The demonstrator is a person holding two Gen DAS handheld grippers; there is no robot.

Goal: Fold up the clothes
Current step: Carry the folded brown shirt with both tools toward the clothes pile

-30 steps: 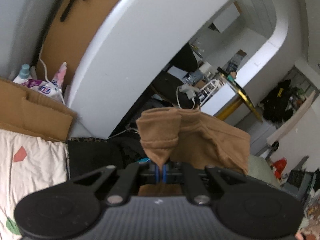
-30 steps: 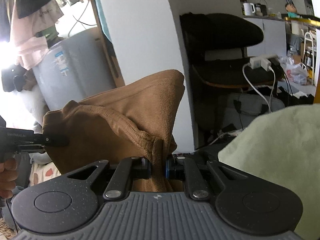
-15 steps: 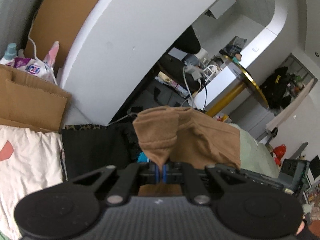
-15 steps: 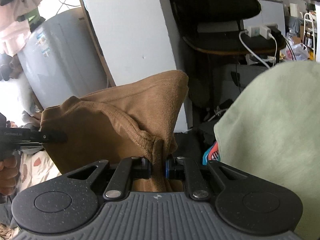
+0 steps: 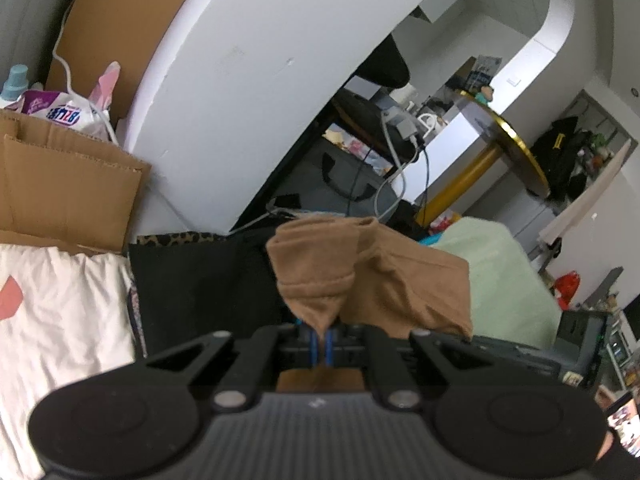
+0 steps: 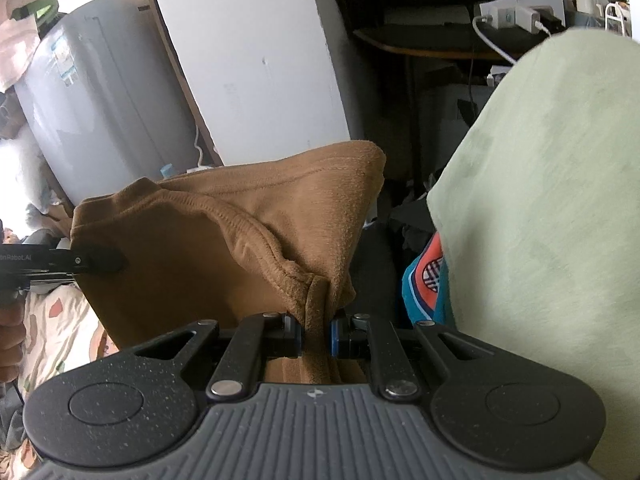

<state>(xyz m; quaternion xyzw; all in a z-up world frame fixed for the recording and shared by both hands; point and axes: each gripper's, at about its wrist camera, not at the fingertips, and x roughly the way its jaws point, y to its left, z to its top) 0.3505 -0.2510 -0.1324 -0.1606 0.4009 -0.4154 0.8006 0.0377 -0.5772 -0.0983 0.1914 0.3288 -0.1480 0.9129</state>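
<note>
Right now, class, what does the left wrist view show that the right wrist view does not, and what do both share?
Only the left wrist view shows the flattened brown cardboard box, the white bedsheet with red patches and the round gold-edged table.

Only the right wrist view shows the tall grey cylindrical appliance and the blue and orange printed fabric.

Both show the brown knitted garment pinched in closed tongs, left tongs and right tongs, beside the pale green cloth.
</note>
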